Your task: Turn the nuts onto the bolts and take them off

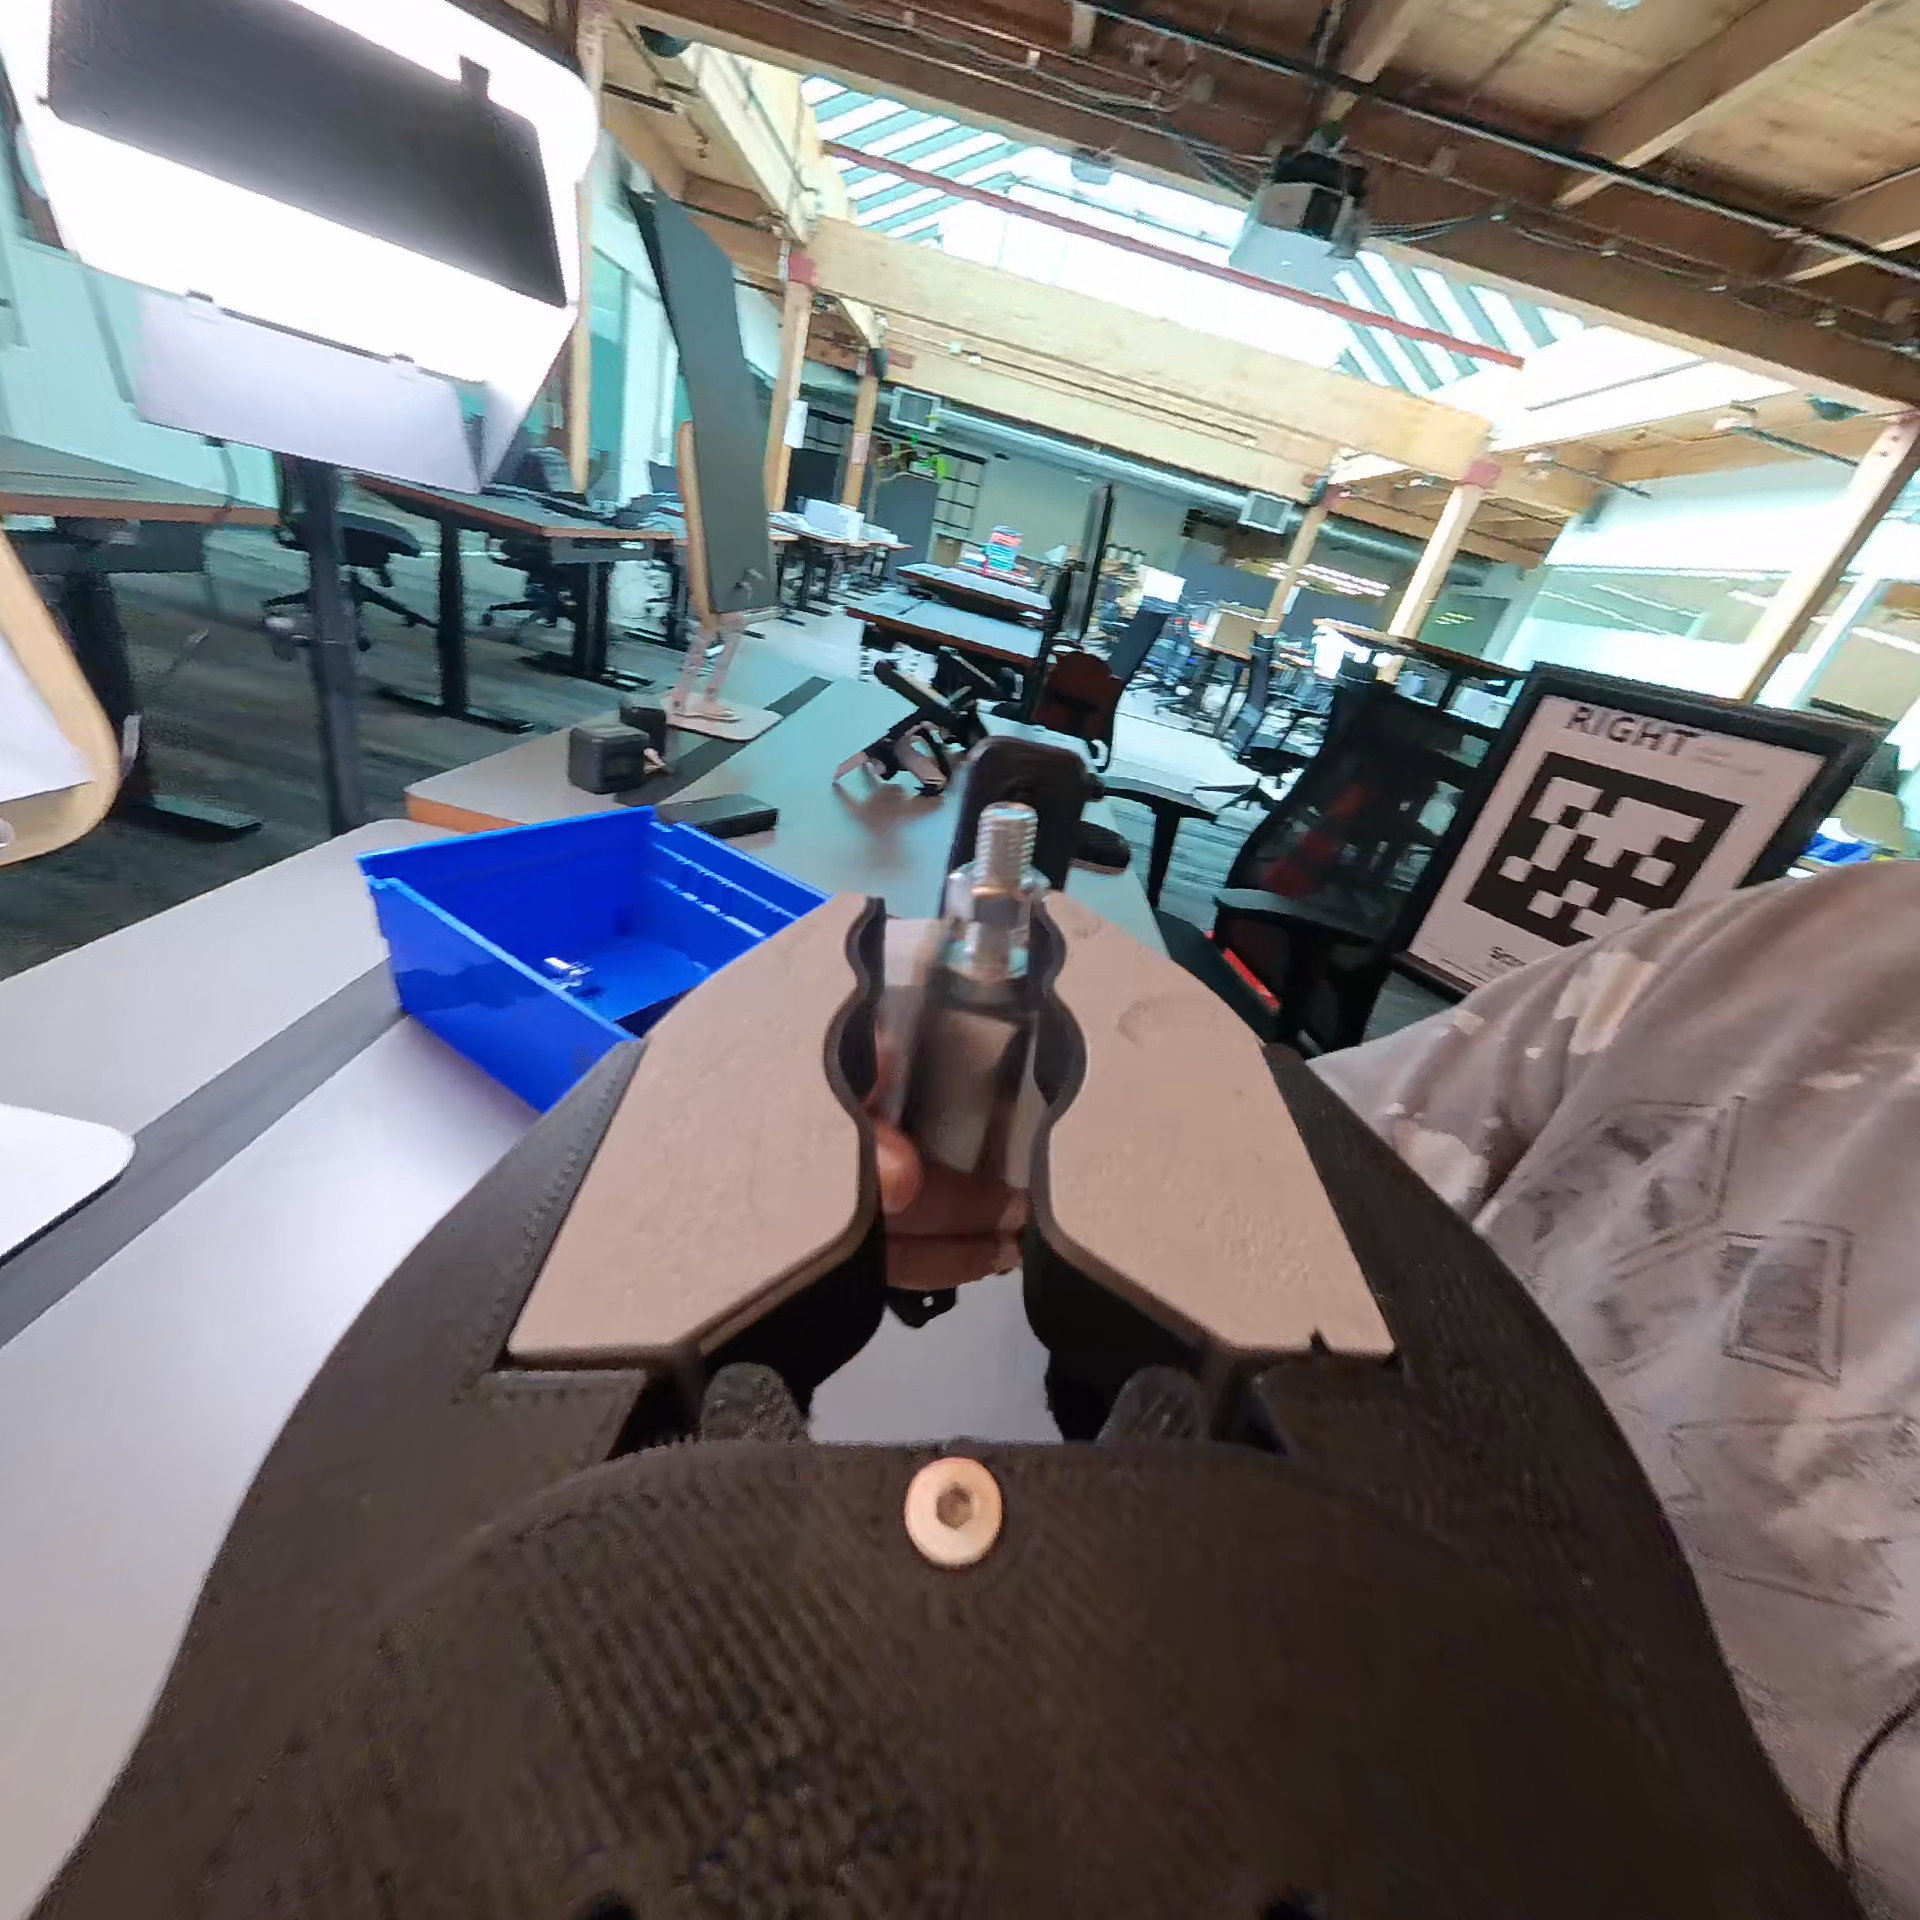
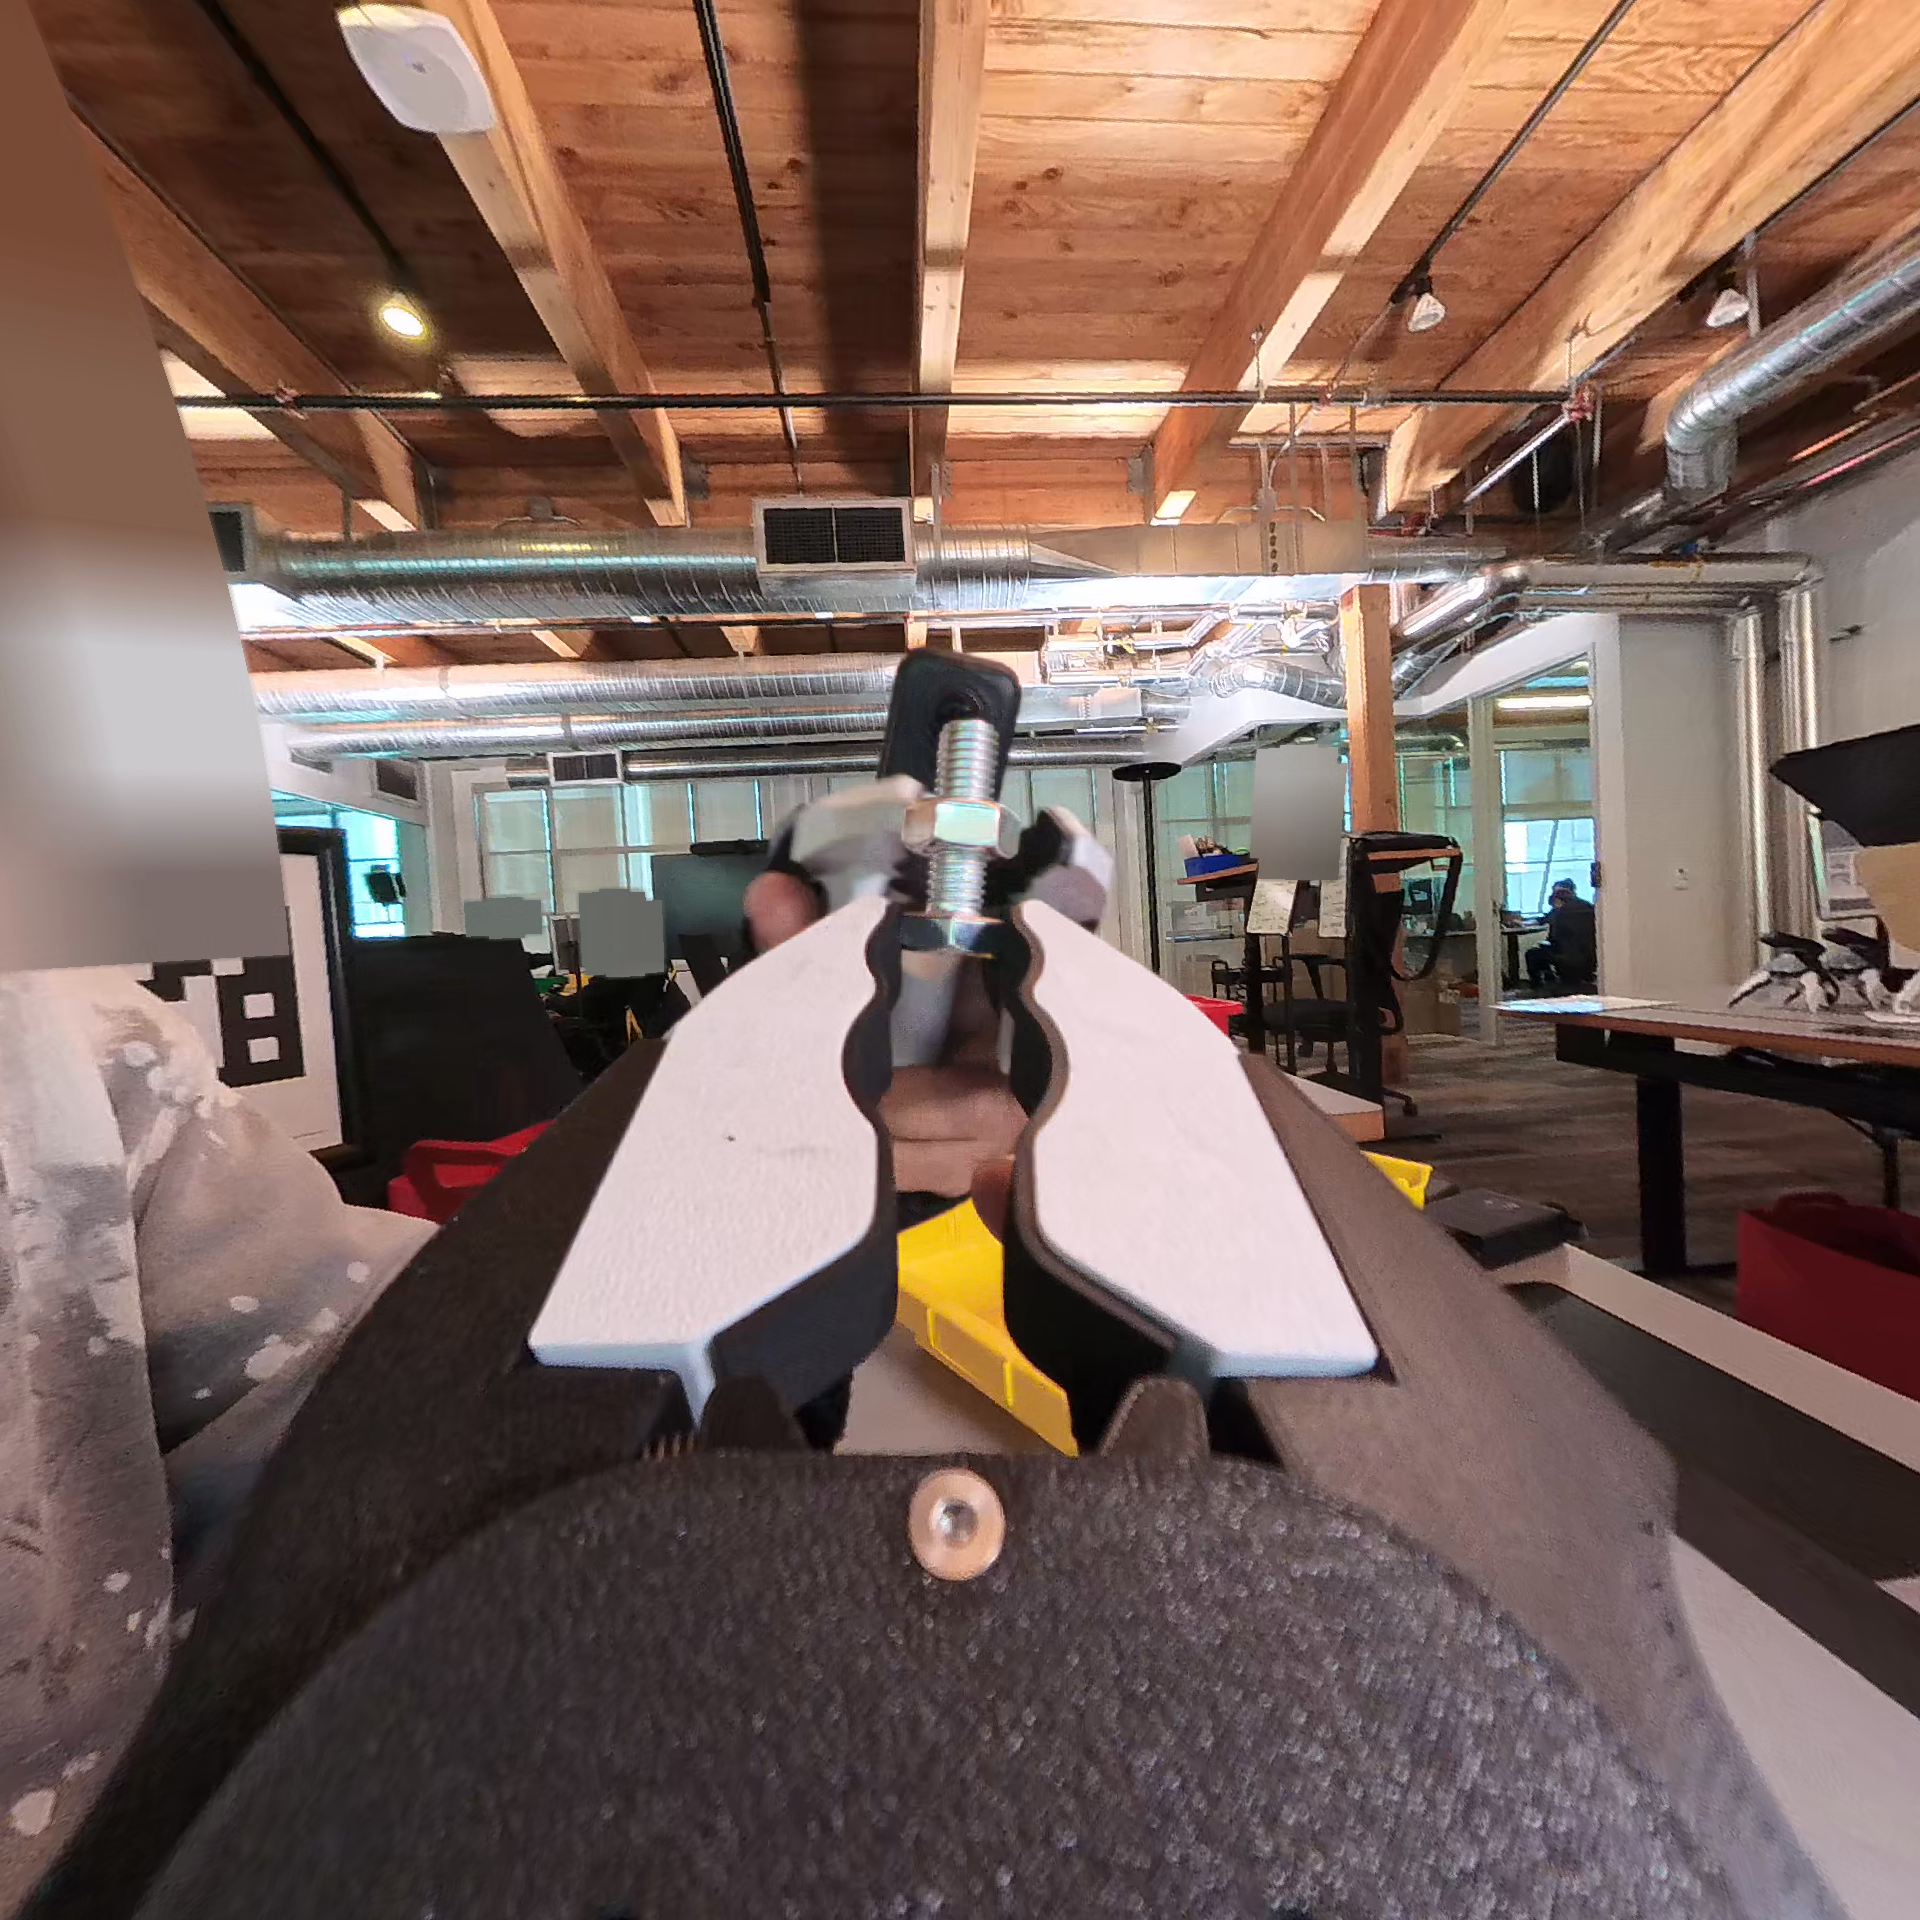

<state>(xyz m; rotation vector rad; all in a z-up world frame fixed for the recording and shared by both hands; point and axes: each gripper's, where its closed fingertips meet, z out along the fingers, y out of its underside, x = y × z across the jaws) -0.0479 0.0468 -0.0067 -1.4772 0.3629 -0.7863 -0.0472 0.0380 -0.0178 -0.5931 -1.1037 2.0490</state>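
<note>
A silver bolt [image 2: 958, 774] is held in the air between both grippers, threaded end up in the frames. My right gripper [image 2: 948, 927] is shut on the bolt's hex head [image 2: 951, 932]. A silver nut [image 2: 951, 826] sits partway down the thread. My left gripper [image 1: 961, 914] is shut on that nut [image 1: 992, 896], and the thread end [image 1: 1006, 831] sticks out past it. In the right wrist view the left gripper's pale fingers [image 2: 836, 831] are blurred on both sides of the nut. A black piece [image 2: 951, 681] shows behind the bolt's end.
A blue bin [image 1: 582, 935] stands on the grey table [image 1: 208, 1247] to the left. A yellow bin [image 2: 977, 1320] lies under the right gripper, and a red bin [image 2: 1829, 1278] at the right. A person's patterned sleeve [image 1: 1662, 1195] and a marker board [image 1: 1621, 831] are close by. The grippers are tip to tip, or close to it.
</note>
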